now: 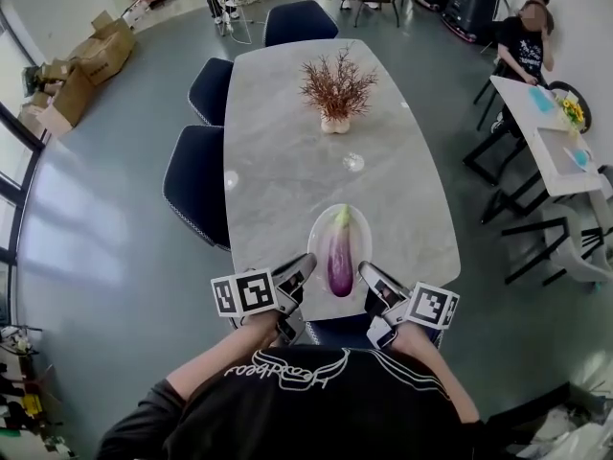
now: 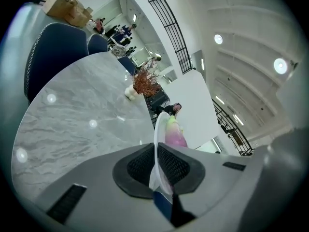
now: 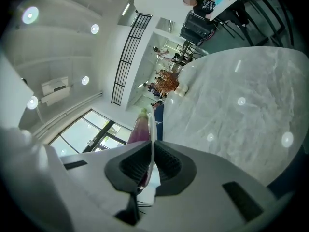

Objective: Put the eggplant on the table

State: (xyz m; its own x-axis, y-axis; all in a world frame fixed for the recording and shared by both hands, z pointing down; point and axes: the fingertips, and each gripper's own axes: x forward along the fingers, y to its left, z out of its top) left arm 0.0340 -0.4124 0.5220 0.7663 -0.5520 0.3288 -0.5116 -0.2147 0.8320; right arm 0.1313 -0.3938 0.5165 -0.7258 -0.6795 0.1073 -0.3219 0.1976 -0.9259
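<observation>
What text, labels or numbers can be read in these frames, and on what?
White script on the person's black shirt: upside down and looped, not legible.
Marker cubes: black-and-white square patterns only, no letters or numbers.
Cardboard boxes: no print legible.
Nothing else is readable in any view.

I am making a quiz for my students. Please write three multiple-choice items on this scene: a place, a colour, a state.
1. The eggplant lies: A on a chair; B on the white plate; C bare on the table.
2. The eggplant's body is: A purple; B orange; C black.
3. The fingers of the left gripper are: A wide apart; B shut on nothing; C shut on the plate's rim.
1 B: the plate carries it. 2 A: purple, with a green end. 3 C: the pads pinch the rim.
</observation>
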